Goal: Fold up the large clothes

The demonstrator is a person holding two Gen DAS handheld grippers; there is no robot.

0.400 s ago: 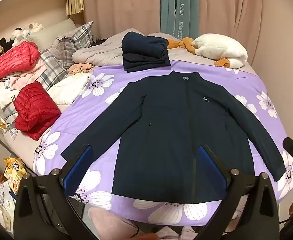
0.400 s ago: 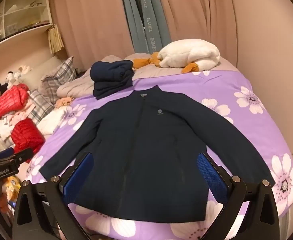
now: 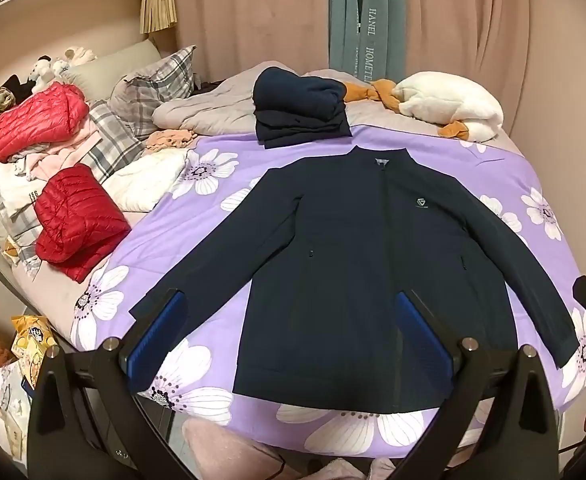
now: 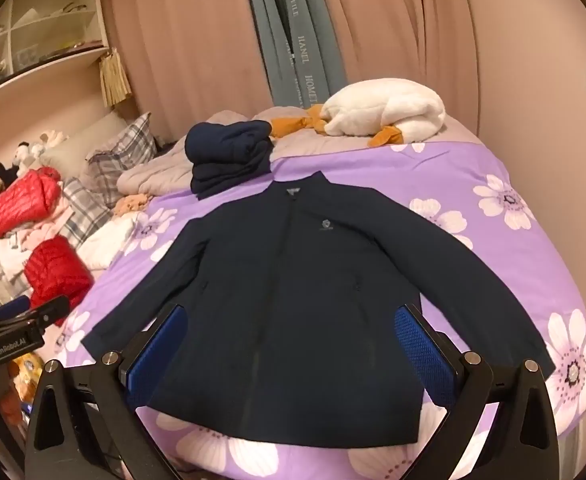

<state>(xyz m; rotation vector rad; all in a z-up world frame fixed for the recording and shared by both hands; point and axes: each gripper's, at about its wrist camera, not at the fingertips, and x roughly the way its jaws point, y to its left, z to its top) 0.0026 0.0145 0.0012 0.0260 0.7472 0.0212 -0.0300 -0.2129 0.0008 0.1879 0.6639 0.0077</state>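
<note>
Jacket [image 3: 373,272], dark navy, lay face up across the middle of the frame on the purple flowered bedspread [image 3: 493,160], sleeves spread, presumably flattened ready for folding. At lower left I held the left gripper [image 3: 289,340] with jaws apart and empty, above the near hem. At lower right, the right gripper [image 4: 289,350] likewise gaped, gripping nothing. The hem's middle dissolved into shadow, and the far cuff was cut off behind my fingers [image 4: 421,352].
</note>
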